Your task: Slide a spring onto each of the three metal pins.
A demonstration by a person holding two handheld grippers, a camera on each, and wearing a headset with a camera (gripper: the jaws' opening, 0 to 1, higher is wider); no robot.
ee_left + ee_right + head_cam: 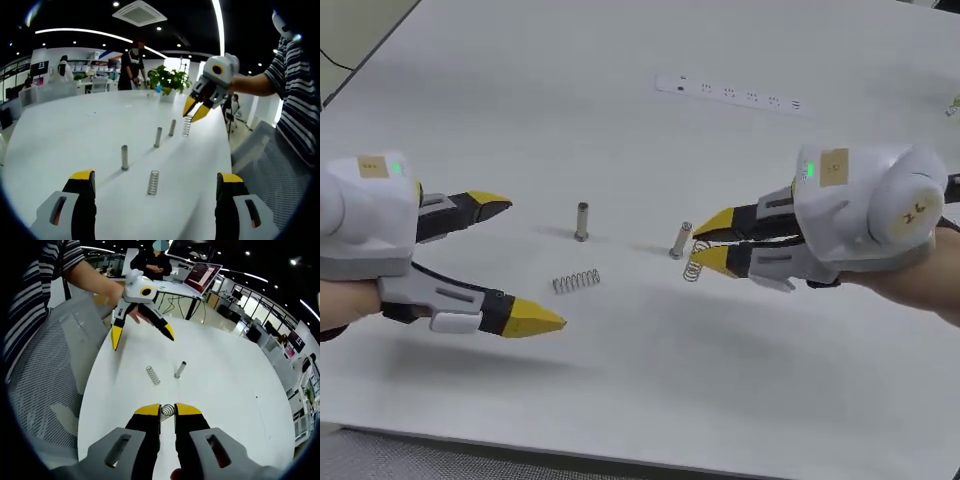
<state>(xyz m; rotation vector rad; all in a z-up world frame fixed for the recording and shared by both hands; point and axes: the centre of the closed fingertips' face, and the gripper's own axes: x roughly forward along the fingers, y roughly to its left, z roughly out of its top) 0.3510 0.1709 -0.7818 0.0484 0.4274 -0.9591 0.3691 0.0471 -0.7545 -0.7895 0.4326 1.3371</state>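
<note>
We are looking down at a white table [640, 400] and holding a two-jaw gripper in each hand. The left gripper [515, 265] is hovering over the near left part of the table, its yellow-tipped jaws spread wide apart with nothing between them. The right gripper [710, 242] is pointing in from the right, its jaws pinched almost together on the upper end of the held spring [692, 270]. That spring is hanging down from the tips, just right of the middle pin [681, 240], and we cannot tell whether its lower end is touching the table. The left pin [582, 220] is standing upright near the table's centre, well apart from the middle pin, and it is carrying no spring. In the left gripper view we are seeing all three pins standing in a row leading away toward the right gripper, with the third pin [172, 127] farthest along the row, close beside the hanging spring. All three pins are looking bare. The loose spring [576, 281] is lying on its side on the table, just on the near side of the left pin and not touching it, roughly level with the open jaws of the left gripper. A white power strip [730, 95] is lying flat at the far side of the table, well away from the pins.
</note>
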